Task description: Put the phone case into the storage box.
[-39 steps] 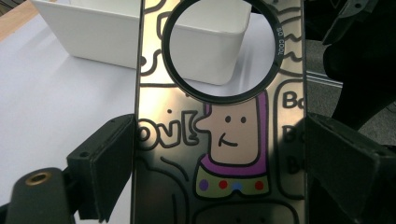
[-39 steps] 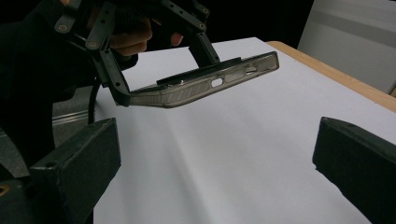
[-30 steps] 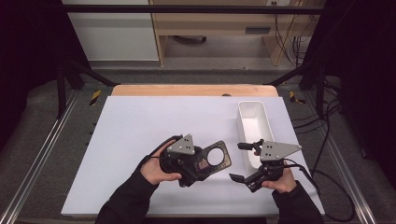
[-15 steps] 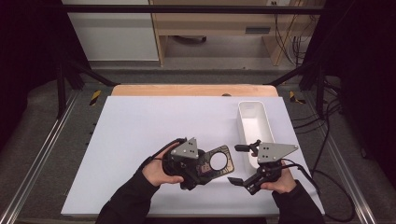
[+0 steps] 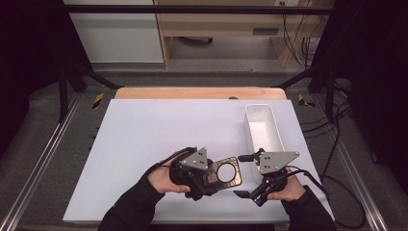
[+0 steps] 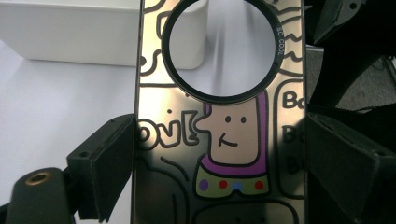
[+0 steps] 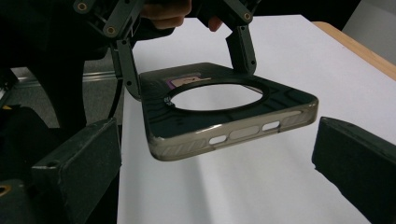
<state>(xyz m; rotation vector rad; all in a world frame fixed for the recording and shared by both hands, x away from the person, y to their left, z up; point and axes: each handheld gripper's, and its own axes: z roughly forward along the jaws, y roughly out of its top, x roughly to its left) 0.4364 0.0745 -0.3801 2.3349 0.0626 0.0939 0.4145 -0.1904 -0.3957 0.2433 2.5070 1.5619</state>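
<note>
My left gripper [image 5: 211,175] is clamped across the phone case [image 5: 225,172], one pad on each long edge, and holds it flat above the table [image 5: 144,139], its free end toward my right gripper [image 5: 246,175]. In the left gripper view the case [image 6: 219,140] runs up between my jaws with the round cut-out at the far end. The right gripper's jaws stand wide apart and hold nothing; in the right gripper view the case's port end [image 7: 233,135] floats between them, clear of both pads.

This looks to me like a hand-over, probably on the way to the white bin [image 5: 262,130] just beyond my right hand.

To do it well, I would keep the left hand level and quiet and let the right do the travelling. The right jaws should slide in along the case's plane, so the pads meet the two side walls squarely, past the rounded corners, where the wall is straight. A soft case bows if squeezed hard across its width, so a light close is enough. I can't judge from here how far the end sits above the right pads' line, so I'd check height before closing. The left lets go only once the right has a firm hold.
</note>
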